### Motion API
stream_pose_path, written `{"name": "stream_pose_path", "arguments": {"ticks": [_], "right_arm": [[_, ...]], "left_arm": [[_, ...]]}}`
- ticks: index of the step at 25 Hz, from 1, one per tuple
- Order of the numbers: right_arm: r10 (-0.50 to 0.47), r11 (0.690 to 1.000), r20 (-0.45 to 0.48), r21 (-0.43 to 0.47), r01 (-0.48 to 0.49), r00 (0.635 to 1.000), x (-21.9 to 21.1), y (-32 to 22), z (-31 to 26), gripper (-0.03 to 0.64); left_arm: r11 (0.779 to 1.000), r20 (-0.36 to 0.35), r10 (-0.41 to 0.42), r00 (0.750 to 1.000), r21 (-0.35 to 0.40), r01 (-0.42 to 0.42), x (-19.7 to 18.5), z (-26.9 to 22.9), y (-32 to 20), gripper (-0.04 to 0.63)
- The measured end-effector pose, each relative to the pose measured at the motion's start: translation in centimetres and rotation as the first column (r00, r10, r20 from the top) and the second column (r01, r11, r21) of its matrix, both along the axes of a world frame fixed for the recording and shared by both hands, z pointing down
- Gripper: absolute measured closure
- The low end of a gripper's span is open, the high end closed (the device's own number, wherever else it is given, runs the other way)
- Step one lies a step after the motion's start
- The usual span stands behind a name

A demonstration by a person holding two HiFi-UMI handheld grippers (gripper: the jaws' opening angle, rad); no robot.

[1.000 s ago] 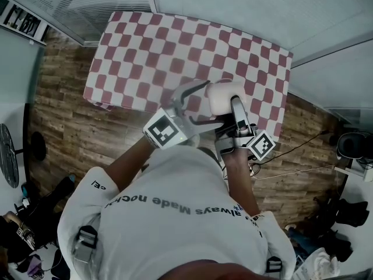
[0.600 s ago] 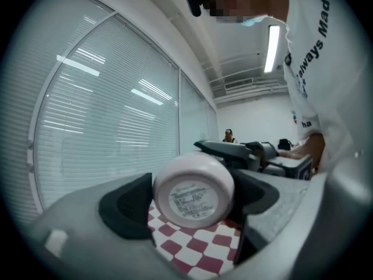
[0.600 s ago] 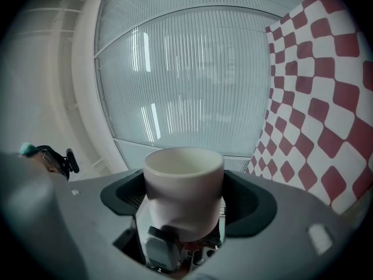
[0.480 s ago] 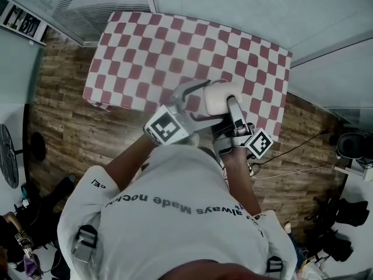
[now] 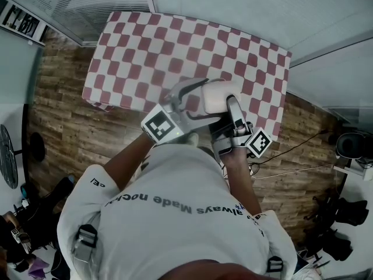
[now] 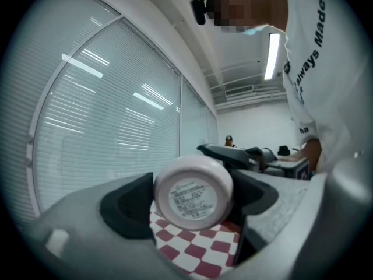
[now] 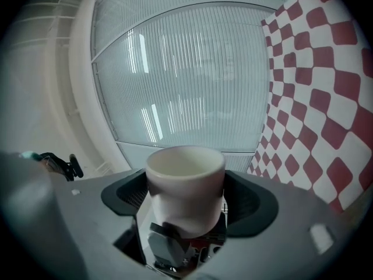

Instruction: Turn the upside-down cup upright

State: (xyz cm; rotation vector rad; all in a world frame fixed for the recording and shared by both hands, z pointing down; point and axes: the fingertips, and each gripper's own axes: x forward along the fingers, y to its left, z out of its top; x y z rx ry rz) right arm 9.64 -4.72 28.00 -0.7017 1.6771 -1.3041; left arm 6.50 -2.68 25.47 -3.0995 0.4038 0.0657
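Observation:
A pale cup [image 5: 218, 97] hangs on its side in the air over the near edge of the red-and-white checked table [image 5: 175, 45]. My right gripper [image 5: 226, 107] is shut on its body; in the right gripper view the cup [image 7: 185, 182] sits between both pads with its open mouth in sight. My left gripper [image 5: 201, 101] comes in from the left. Its jaws are closing round the cup's base end, and in the left gripper view the labelled base [image 6: 192, 194] faces the camera between the dark pads [image 6: 128, 206], which stand close to it without pressing.
Wooden floor [image 5: 64, 127] lies left of and in front of the table. Windows with blinds [image 6: 105, 115] run along the far side. The person's white-shirted body fills the lower head view. A cable [image 5: 291, 150] trails on the floor at the right.
Both grippers and the cup have drifted slightly to the left in the head view. The left jaws have narrowed a little round the cup's base.

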Motion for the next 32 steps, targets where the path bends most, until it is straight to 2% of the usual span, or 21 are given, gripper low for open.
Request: {"name": "stream_pose_path", "arguments": {"ticks": [5, 14, 17, 20, 22, 25, 26, 28, 29, 31, 32], "right_arm": [[-0.03, 0.999, -0.018, 0.032, 0.031, 0.999, -0.8, -0.1, -0.9, 0.186], [-0.041, 0.997, -0.194, 0.061, 0.054, 0.98, -0.9, 0.7, -0.6, 0.176], [-0.03, 0.993, -0.352, 0.099, 0.069, 0.936, -0.8, 1.4, -0.8, 0.175], [-0.007, 0.983, -0.526, 0.151, 0.101, 0.851, -0.8, 2.2, -1.2, 0.172], [0.018, 0.97, -0.651, 0.196, 0.145, 0.759, -1.2, 2.7, -1.7, 0.172], [0.094, 0.935, -0.824, 0.267, 0.236, 0.559, -2.1, 3.3, -2.3, 0.172], [0.129, 0.92, -0.87, 0.283, 0.27, 0.475, -2.4, 3.5, -2.5, 0.172], [0.206, 0.889, -0.936, 0.301, 0.346, 0.286, -3.1, 3.7, -2.7, 0.158], [0.248, 0.872, -0.949, 0.306, 0.383, 0.193, -3.5, 3.7, -2.9, 0.15], [0.325, 0.839, -0.945, 0.303, 0.452, 0.029, -4.2, 3.7, -3.3, 0.149], [0.345, 0.828, -0.937, 0.273, 0.489, -0.062, -4.4, 3.7, -3.1, 0.149]], "left_arm": [[1.0, -0.017, -0.007, 1.0, -0.014, 0.007, -0.7, -0.3, -0.5, 0.175], [0.998, -0.05, -0.034, 0.998, -0.052, 0.031, -2.0, -0.5, -1.7, 0.176], [0.998, -0.047, -0.042, 0.998, -0.054, 0.04, -2.4, -0.4, -2.0, 0.176], [0.997, -0.052, -0.045, 0.998, -0.059, 0.042, -2.7, -0.5, -2.3, 0.176], [0.997, -0.059, -0.04, 0.997, -0.065, 0.036, -3.0, -0.5, -2.4, 0.176], [0.997, -0.06, -0.035, 0.998, -0.077, 0.031, -3.3, -0.3, -2.6, 0.176], [0.996, -0.06, -0.035, 0.998, -0.081, 0.03, -3.3, -0.2, -2.6, 0.176], [0.996, -0.065, -0.034, 0.997, -0.081, 0.029, -3.4, -0.1, -2.7, 0.176], [0.996, -0.071, -0.033, 0.997, -0.082, 0.027, -3.5, -0.2, -2.7, 0.176], [0.996, -0.084, -0.032, 0.996, -0.089, 0.024, -3.5, -0.3, -2.7, 0.176], [0.995, -0.089, -0.031, 0.996, -0.093, 0.023, -3.6, -0.3, -2.7, 0.178]]}}
